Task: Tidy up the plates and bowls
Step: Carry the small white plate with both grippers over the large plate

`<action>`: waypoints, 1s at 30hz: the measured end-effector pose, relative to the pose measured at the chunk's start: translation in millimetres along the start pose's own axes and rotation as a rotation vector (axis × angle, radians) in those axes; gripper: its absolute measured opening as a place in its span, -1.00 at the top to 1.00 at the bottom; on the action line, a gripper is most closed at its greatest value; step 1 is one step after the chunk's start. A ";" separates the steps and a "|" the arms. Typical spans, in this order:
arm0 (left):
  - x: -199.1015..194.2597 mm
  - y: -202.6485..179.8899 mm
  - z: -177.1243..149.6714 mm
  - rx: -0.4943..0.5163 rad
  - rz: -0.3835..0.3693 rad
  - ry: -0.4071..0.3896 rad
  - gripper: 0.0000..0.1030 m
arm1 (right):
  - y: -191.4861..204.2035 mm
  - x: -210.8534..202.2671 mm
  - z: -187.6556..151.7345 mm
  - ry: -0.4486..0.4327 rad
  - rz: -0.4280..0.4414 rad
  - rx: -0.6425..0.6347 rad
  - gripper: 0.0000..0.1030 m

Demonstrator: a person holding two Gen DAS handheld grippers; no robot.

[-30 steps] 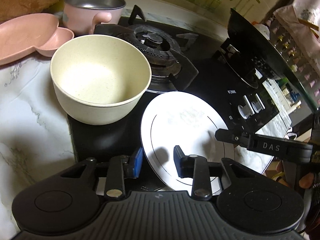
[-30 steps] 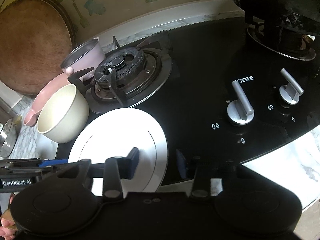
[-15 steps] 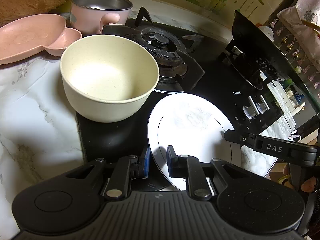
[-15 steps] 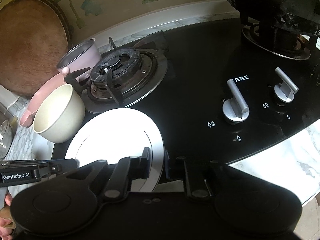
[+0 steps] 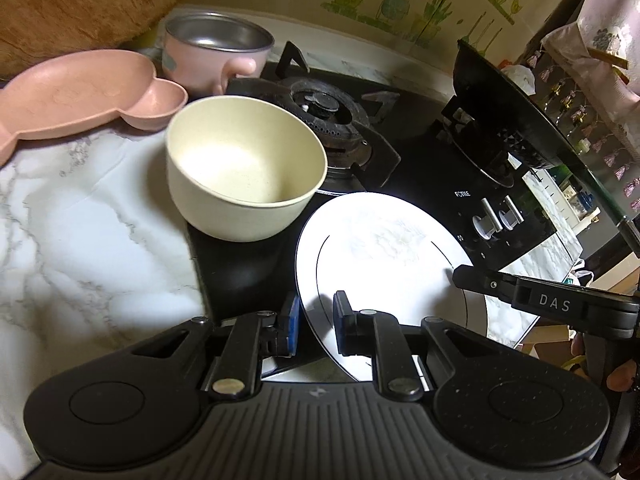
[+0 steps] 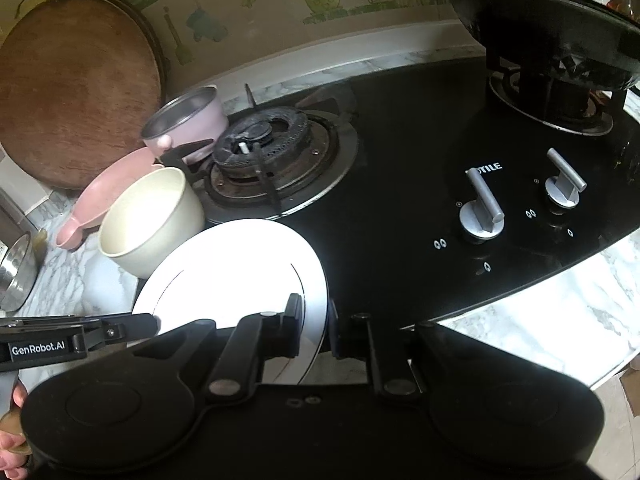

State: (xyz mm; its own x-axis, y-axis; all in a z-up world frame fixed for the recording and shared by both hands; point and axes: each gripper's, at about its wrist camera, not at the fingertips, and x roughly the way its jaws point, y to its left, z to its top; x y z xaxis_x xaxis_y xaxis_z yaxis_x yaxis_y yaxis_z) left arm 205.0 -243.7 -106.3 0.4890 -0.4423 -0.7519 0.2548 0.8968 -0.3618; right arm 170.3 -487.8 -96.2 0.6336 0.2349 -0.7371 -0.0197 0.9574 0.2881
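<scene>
Both my grippers now pinch the white plate by opposite edges.

My left gripper (image 5: 315,320), whose jaws stood wide a second ago, has closed onto the near left rim of the white plate (image 5: 384,248); my right gripper (image 6: 314,330) has likewise closed on its right rim. The plate, flat on the black stove top (image 6: 400,200) before, now tilts up off it. Just left of the plate the cream bowl (image 5: 244,172) sits unmoved at the stove's edge, with the pink divided dish (image 5: 80,92) and pink cup (image 5: 216,52) beyond it.
</scene>
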 end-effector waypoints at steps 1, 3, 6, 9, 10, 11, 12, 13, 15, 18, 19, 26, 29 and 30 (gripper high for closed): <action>-3.9 1.6 -1.1 0.000 -0.002 -0.003 0.68 | 3.4 -2.1 -0.9 -0.004 0.000 -0.003 0.71; -12.3 5.8 -3.3 -0.006 -0.007 -0.010 0.68 | 10.1 -6.3 -2.3 -0.009 0.000 -0.004 0.71; -26.6 14.2 -7.2 -0.018 -0.007 -0.018 0.68 | 21.5 -12.9 -4.0 -0.017 0.012 -0.008 0.71; -42.2 24.6 -10.5 -0.033 -0.001 -0.032 0.68 | 36.0 -18.5 -6.8 -0.025 0.025 -0.020 0.71; -47.3 28.2 -11.4 -0.038 0.001 -0.038 0.68 | 41.8 -20.0 -7.9 -0.028 0.030 -0.025 0.72; -52.9 32.1 -12.5 -0.043 0.006 -0.044 0.68 | 47.8 -21.0 -9.1 -0.029 0.034 -0.029 0.72; -58.7 36.7 -13.9 -0.050 0.014 -0.048 0.68 | 53.2 -21.6 -10.1 -0.029 0.040 -0.033 0.72; -64.1 41.2 -14.7 -0.056 0.019 -0.053 0.68 | 58.7 -22.0 -10.7 -0.028 0.049 -0.037 0.72; -76.0 51.7 -17.6 -0.074 0.034 -0.068 0.68 | 72.0 -21.4 -12.6 -0.026 0.063 -0.049 0.72; -96.2 67.7 -23.5 -0.101 0.054 -0.098 0.68 | 94.2 -19.9 -15.2 -0.019 0.088 -0.071 0.72; -102.6 72.9 -25.4 -0.109 0.060 -0.104 0.68 | 101.0 -19.3 -15.8 -0.016 0.098 -0.076 0.72; -153.4 114.5 -42.0 -0.177 0.133 -0.163 0.68 | 160.2 -9.0 -19.3 -0.005 0.165 -0.144 0.72; -174.0 133.5 -50.8 -0.209 0.164 -0.188 0.68 | 186.6 -4.7 -21.6 0.000 0.198 -0.182 0.72; -181.9 140.6 -53.8 -0.221 0.177 -0.197 0.68 | 195.4 -3.2 -22.6 0.003 0.209 -0.192 0.72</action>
State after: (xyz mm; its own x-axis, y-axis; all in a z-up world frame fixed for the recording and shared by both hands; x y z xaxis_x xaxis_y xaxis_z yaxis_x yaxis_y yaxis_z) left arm 107.0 -36.4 -50.1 0.6668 -0.2546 -0.7004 -0.0246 0.9318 -0.3622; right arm 147.0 -297.7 -51.3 0.5984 0.4307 -0.6756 -0.2962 0.9024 0.3130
